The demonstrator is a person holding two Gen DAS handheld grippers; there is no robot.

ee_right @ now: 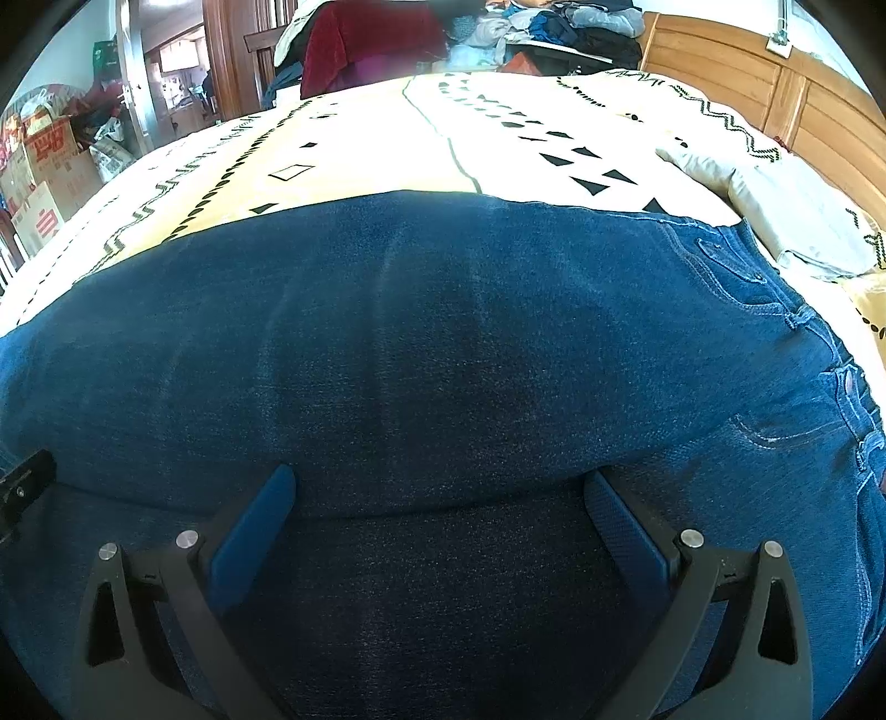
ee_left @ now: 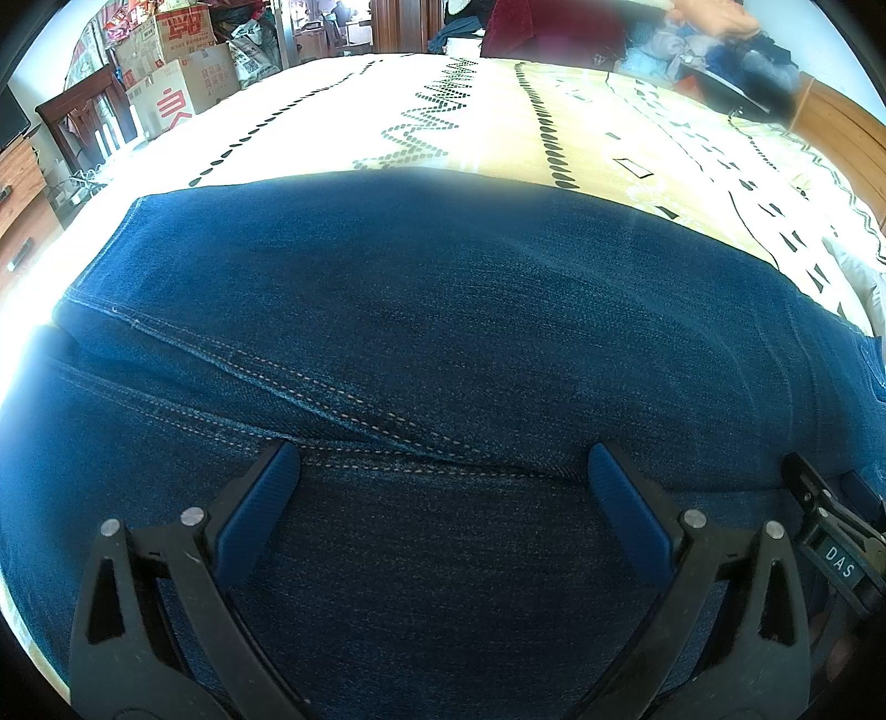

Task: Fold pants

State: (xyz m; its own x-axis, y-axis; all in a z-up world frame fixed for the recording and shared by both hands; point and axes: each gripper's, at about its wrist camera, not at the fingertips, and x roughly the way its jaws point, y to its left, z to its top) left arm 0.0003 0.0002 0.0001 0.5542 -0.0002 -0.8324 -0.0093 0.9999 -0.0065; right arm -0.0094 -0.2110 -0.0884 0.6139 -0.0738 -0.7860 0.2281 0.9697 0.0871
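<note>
Dark blue jeans (ee_left: pixel 443 310) lie flat on a bed and fill both views. In the left wrist view an orange-stitched seam (ee_left: pixel 354 410) runs between my fingers. My left gripper (ee_left: pixel 443 465) is open, low over the denim, holding nothing. The right wrist view shows the jeans (ee_right: pixel 443 343) with the waistband, pocket and button (ee_right: pixel 847 382) at the right. My right gripper (ee_right: pixel 440 487) is open and empty, its tips at a fold edge of the upper denim layer. The right gripper's body (ee_left: pixel 836 531) shows at the lower right of the left wrist view.
A cream and yellow bedsheet (ee_left: pixel 498 122) with black patterns lies beyond the jeans. A wooden headboard (ee_right: pixel 775 83) and a pillow (ee_right: pixel 775 210) are at the right. Cardboard boxes (ee_left: pixel 177 72) and a wooden chair (ee_left: pixel 83 122) stand at the left. Piled clothes (ee_right: pixel 554 27) lie at the far edge.
</note>
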